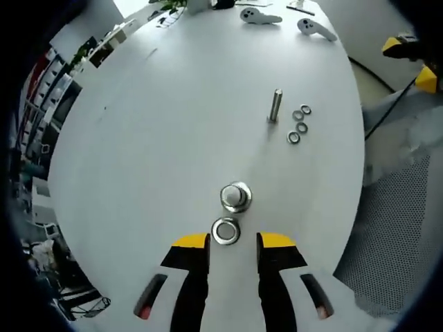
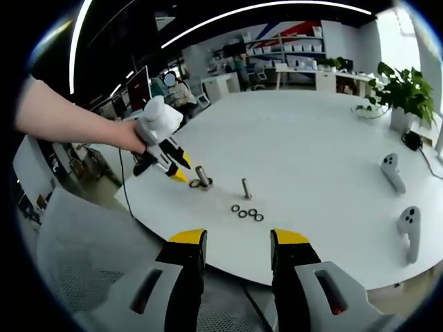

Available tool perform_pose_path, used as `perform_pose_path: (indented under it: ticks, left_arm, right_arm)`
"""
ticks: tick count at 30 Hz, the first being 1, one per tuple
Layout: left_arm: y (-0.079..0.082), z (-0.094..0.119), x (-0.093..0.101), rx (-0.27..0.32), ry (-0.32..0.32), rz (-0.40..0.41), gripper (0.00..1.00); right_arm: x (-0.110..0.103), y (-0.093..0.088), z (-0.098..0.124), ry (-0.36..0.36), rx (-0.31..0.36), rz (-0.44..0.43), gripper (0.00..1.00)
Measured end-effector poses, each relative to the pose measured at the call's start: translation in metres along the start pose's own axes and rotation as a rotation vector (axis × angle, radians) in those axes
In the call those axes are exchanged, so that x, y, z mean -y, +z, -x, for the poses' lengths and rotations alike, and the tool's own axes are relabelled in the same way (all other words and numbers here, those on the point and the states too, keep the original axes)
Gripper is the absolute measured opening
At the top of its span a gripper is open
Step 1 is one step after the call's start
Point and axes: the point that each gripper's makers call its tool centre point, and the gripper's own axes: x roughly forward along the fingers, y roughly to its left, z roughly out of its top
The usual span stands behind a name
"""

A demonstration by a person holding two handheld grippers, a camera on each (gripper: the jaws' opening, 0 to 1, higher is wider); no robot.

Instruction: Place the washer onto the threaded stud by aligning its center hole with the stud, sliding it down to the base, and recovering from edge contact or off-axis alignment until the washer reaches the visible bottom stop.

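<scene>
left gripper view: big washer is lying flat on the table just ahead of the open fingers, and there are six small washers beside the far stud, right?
Not six. The left gripper view shows four small washers beside the far stud. The rest holds: the big washer lies flat on the table just ahead of the open fingers.

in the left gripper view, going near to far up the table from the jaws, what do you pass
hand-held gripper → loose washer lying flat at the jaw tips → short threaded stud seen nearly end-on → four small washers → tall upright bolt → two white controllers at the far edge of the white table
</scene>
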Motion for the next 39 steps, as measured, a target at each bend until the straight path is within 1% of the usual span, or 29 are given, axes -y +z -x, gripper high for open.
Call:
perform_pose_path:
  ticks: [8,14,15,17,20,23,29,32,36,39]
  left_arm:
    - [-0.016,0.011,0.007,0.048,0.017,0.104,0.26]
    - [-0.022,0.023,0.015,0.072,0.038,0.141,0.26]
    - [-0.024,0.023,0.012,0.075,0.041,0.143,0.26]
    - [-0.025,0.025,0.011,0.084,0.046,0.147,0.26]
    - [-0.023,0.028,0.01,0.111,0.056,0.16,0.26]
    - [-0.023,0.03,0.013,0.124,0.06,0.168,0.26]
    - [-0.026,0.027,0.016,0.134,0.056,0.175,0.26]
    - [-0.031,0.024,0.014,0.131,0.057,0.182,0.27]
    - [-0.038,0.021,0.017,0.122,0.052,0.194,0.27]
    - [-0.04,0.022,0.015,0.116,0.055,0.199,0.27]
  right_arm:
    - [-0.002,0.0,0.0,0.008,-0.003,0.006,0.39]
    - [-0.003,0.001,0.001,0.013,0.007,0.01,0.39]
    - [-0.003,0.002,0.001,0.014,0.014,0.004,0.39]
    - [-0.003,0.005,0.002,0.013,0.026,0.002,0.39]
    - [-0.004,0.002,0.0,0.018,0.01,0.012,0.39]
    - [-0.005,0.001,0.0,0.022,0.0,0.027,0.39]
    - [-0.005,-0.001,-0.001,0.022,-0.011,0.03,0.39]
    - [-0.006,-0.001,-0.001,0.026,-0.014,0.038,0.39]
    - [-0.006,-0.003,-0.001,0.026,-0.026,0.046,0.39]
    - [-0.006,-0.002,-0.001,0.025,-0.021,0.044,0.39]
